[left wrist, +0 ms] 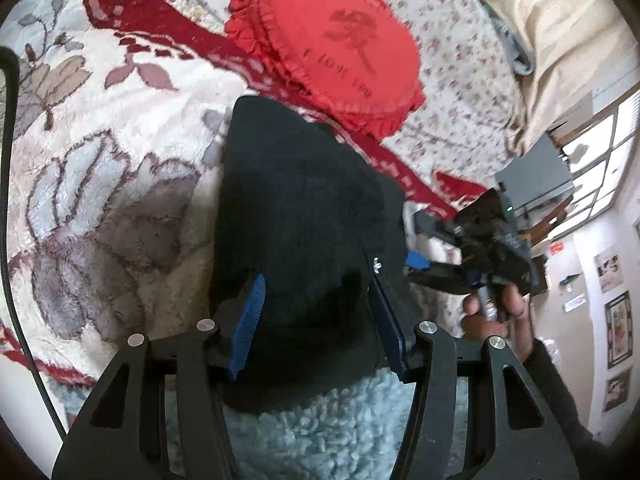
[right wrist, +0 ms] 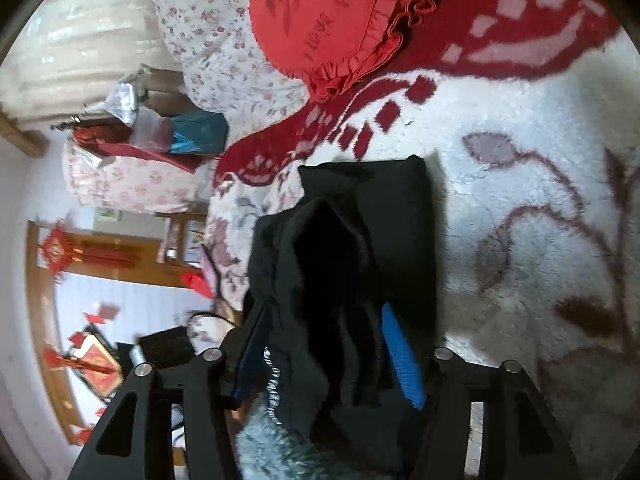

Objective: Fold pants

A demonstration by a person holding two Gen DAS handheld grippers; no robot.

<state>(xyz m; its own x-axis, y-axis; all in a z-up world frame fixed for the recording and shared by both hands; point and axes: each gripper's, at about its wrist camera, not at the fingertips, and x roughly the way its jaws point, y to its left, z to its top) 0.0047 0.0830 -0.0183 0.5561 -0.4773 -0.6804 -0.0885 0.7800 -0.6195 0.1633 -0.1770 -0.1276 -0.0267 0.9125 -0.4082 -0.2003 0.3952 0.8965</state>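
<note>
Black pants [left wrist: 304, 200] lie folded into a narrow stack on a plush white blanket with a floral pattern [left wrist: 100, 160]. My left gripper [left wrist: 318, 284] is open, straddling the stack's near end; the cloth lies between its blue pads [left wrist: 252, 312] without being pinched. In the right wrist view the same pants [right wrist: 400, 220] show bunched folds, and my right gripper [right wrist: 324, 312] is open around them, its blue pad [right wrist: 402, 360] bare. The left wrist view also shows the right gripper [left wrist: 418, 248] beside the pants, held by a hand [left wrist: 492, 308].
A red frilled pillow [left wrist: 332, 48] rests just beyond the pants, also seen as the red pillow [right wrist: 320, 12]. A flower-print quilt [left wrist: 460, 60] lies behind it. Pale blue fleece [left wrist: 320, 432] shows under the pants' near edge. A black cable [left wrist: 12, 240] runs along the left.
</note>
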